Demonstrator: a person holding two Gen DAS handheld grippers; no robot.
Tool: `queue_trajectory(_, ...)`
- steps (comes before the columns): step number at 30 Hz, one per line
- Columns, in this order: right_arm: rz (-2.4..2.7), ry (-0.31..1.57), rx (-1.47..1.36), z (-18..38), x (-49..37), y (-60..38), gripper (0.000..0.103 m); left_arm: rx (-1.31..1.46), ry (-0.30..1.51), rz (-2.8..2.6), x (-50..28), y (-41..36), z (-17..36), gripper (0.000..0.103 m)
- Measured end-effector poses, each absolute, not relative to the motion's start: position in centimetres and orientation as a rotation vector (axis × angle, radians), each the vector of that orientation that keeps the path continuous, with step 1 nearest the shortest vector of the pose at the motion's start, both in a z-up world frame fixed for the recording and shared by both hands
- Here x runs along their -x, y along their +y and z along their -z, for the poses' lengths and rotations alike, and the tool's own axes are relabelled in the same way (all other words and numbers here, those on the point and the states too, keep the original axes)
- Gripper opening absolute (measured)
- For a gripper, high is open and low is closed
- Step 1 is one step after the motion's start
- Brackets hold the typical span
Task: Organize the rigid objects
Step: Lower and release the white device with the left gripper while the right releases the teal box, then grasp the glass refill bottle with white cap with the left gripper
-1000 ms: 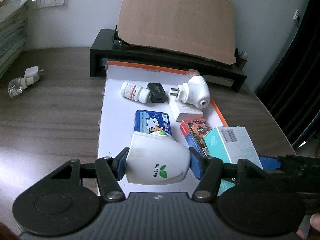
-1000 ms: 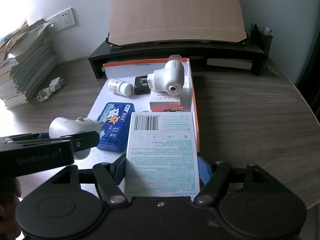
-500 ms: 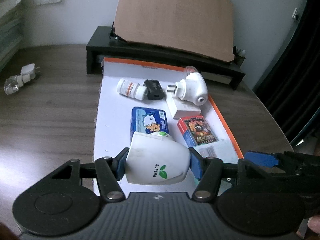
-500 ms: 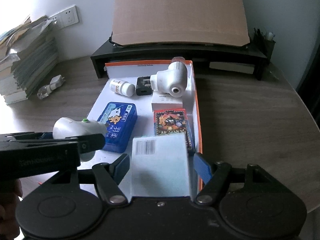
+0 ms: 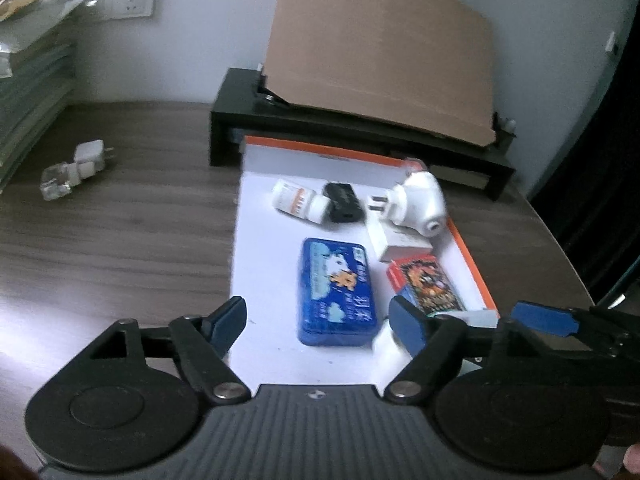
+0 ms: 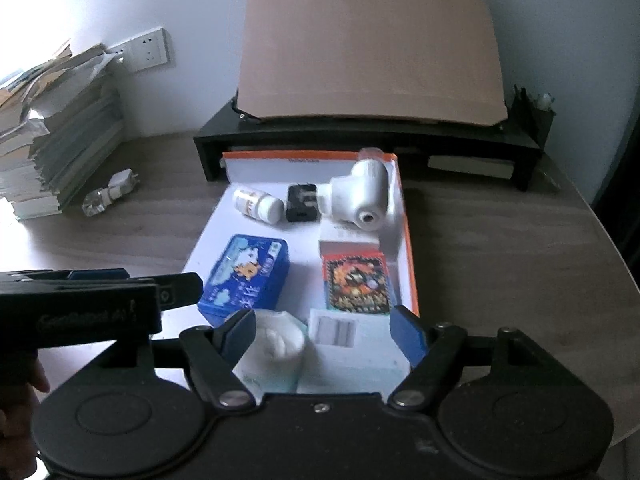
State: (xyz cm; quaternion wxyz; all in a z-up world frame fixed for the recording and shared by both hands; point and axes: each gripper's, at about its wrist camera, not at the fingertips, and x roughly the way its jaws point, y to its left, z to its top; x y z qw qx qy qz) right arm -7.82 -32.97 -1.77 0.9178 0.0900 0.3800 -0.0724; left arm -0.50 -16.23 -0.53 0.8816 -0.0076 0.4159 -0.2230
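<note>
My left gripper [image 5: 316, 320] is opening and holds nothing; the blue tin [image 5: 336, 292] lies beyond its fingers in the white tray [image 5: 256, 240]. My right gripper [image 6: 324, 330] is also opening. Between its fingers, untouched by the pads, lie the teal box [image 6: 352, 340] and the white rounded device [image 6: 276, 340], side by side at the tray's near end. Farther in the tray are a red card box [image 6: 356, 284], a white plug-in device [image 6: 360, 196] on a small white box, a black adapter [image 6: 302, 202] and a pill bottle [image 6: 258, 204].
A black monitor stand [image 6: 360, 136] with a cardboard sheet [image 6: 372, 44] leaning on it blocks the far end of the tray. Stacked papers [image 6: 52, 140] and a white charger [image 6: 116, 188] sit on the wooden table to the left. A hand holds the left gripper's handle.
The left gripper let go of the white rounded device, which now lies in the tray. The right gripper set down and released the teal box beside it. Both jaws have widened.
</note>
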Motion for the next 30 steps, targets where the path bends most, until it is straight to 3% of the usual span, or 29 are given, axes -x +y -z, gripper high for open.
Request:
queue_trajectory(15,0.081,0.751,-0.139,1.1,3.7,-28.2,0.089,0.063,0.851,0.36,-2.2,-11.0,-0.2,0.083)
queue_trajectory(30,0.001,0.76,-0.134,1.6,-2.3,-21.5,0.089,0.113,0.824,0.156,-7.8,-2.3,1.2,0.095)
